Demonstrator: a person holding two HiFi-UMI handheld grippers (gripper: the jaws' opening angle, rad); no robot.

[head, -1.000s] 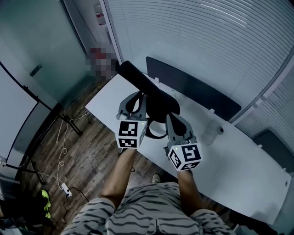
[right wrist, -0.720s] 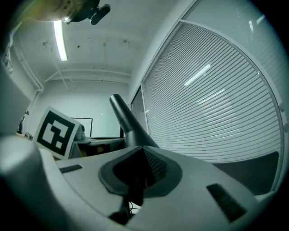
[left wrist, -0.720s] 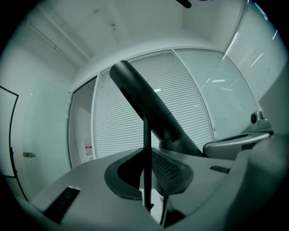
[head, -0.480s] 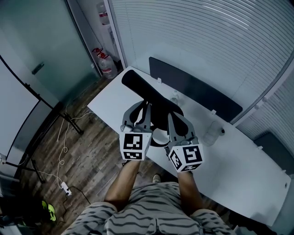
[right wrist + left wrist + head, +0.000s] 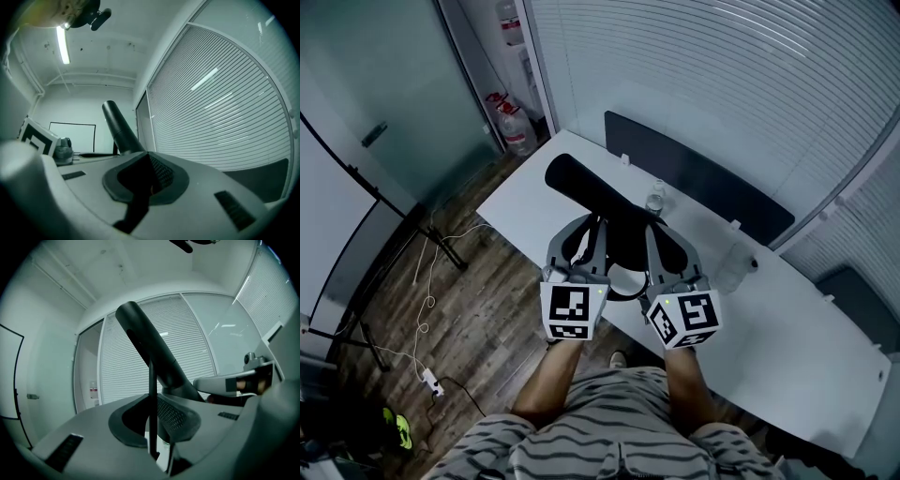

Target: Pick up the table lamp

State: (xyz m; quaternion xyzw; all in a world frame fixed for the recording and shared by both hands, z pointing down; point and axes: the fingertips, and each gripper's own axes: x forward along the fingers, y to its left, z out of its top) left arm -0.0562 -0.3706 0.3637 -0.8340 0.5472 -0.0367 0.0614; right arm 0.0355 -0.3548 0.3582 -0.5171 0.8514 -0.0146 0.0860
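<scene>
The black table lamp (image 5: 598,201) has a long tube head that slants up to the left over the white table (image 5: 787,347). A pale ring (image 5: 623,279) shows under it between my grippers. My left gripper (image 5: 591,230) comes at the lamp from the left and is shut on its thin black stem (image 5: 151,394); the tube head (image 5: 145,343) rises beyond the left gripper (image 5: 152,427). On the lamp's right side, my right gripper (image 5: 653,239) has its jaws closed on a dark part of the lamp (image 5: 140,187). The tube (image 5: 117,126) rises behind the right gripper (image 5: 145,183).
A dark partition panel (image 5: 703,178) stands along the table's back edge. A small clear bottle (image 5: 654,199) is just behind the lamp and a larger one (image 5: 731,267) to the right. Water jugs (image 5: 511,127), cables (image 5: 427,309) and stand legs (image 5: 441,248) are on the wooden floor at left.
My left gripper has come back toward me with the lamp stem in it. The lamp head has drawn nearer, and the small bottle behind it now shows. The right gripper has barely moved.
</scene>
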